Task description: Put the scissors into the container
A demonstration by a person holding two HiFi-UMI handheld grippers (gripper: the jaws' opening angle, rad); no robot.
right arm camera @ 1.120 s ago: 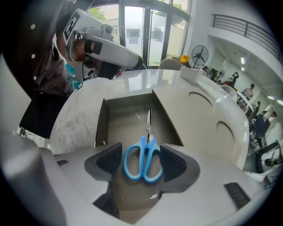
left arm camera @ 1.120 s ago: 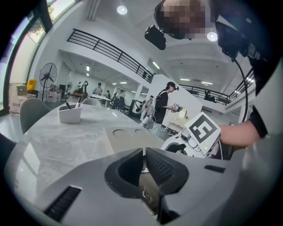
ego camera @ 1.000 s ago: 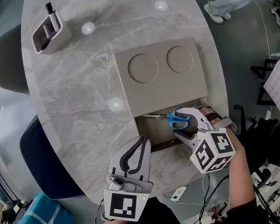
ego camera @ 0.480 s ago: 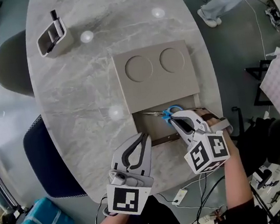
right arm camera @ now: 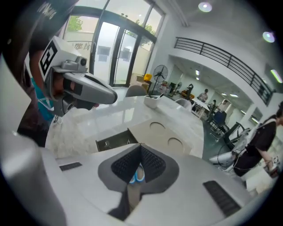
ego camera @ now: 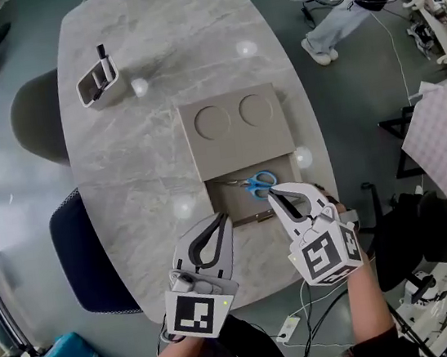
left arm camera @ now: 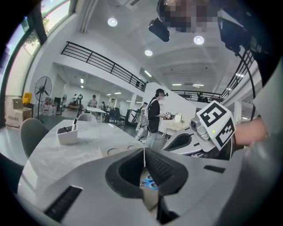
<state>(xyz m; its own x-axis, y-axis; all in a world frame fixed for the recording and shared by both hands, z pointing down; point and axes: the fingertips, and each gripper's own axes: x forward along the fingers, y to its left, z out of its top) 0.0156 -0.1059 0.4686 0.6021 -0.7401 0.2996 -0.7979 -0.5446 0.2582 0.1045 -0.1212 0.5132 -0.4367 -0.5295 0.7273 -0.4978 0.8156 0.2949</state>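
Note:
Blue-handled scissors point(ego camera: 255, 182) lie inside the open drawer point(ego camera: 231, 205) of a flat tan box point(ego camera: 238, 134) with two round recesses on top. My right gripper point(ego camera: 271, 193) hovers just short of the handles, shut, holding nothing. In the right gripper view its pads meet at the tip point(right arm camera: 140, 145), and the blue handles point(right arm camera: 137, 176) show through the gap behind them. My left gripper point(ego camera: 225, 215) is shut and empty near the drawer's front edge. In the left gripper view its jaws point(left arm camera: 144, 150) are together, with the scissors point(left arm camera: 149, 182) glimpsed beyond.
A white pen holder point(ego camera: 99, 82) with a dark marker stands at the far left of the oval marble table point(ego camera: 147, 159). Grey and blue chairs point(ego camera: 85, 251) stand left of the table. People and equipment stand at the far right.
My right gripper has let go of the scissors, closed its jaws and drawn back toward the table's near edge. The scissors stay lying in the drawer. The left gripper has barely moved.

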